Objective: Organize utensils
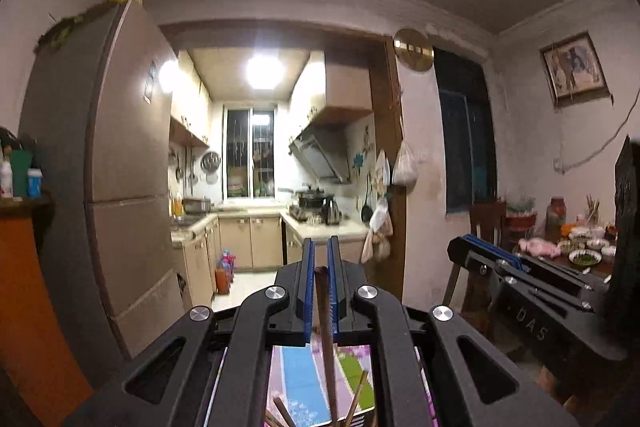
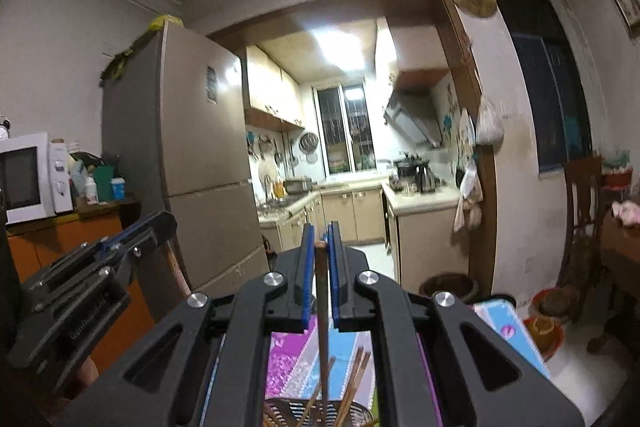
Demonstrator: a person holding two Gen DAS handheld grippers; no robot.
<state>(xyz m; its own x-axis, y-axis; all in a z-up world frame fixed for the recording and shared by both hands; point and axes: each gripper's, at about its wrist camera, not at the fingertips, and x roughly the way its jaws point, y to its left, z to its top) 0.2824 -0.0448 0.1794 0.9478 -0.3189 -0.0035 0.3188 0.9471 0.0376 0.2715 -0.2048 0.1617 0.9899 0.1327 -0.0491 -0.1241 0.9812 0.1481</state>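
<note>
My left gripper (image 1: 320, 247) is shut on a brown chopstick (image 1: 326, 311) that hangs down between its blue pads toward more chopsticks (image 1: 356, 401) at the bottom edge. My right gripper (image 2: 321, 233) is shut on another brown chopstick (image 2: 322, 307), whose lower end reaches into a slotted utensil basket (image 2: 296, 409) holding several chopsticks (image 2: 356, 371). The basket stands on a table with a purple, blue and green patterned cloth (image 2: 288, 359). The right gripper shows at the right of the left wrist view (image 1: 480, 245); the left gripper shows at the left of the right wrist view (image 2: 160, 221).
A tall fridge (image 2: 200, 155) stands ahead on the left, with a microwave (image 2: 28, 177) on an orange cabinet beside it. A kitchen doorway (image 1: 260, 163) lies straight ahead. A dining table with bowls (image 1: 584, 253) and a wooden chair (image 2: 580, 219) are on the right.
</note>
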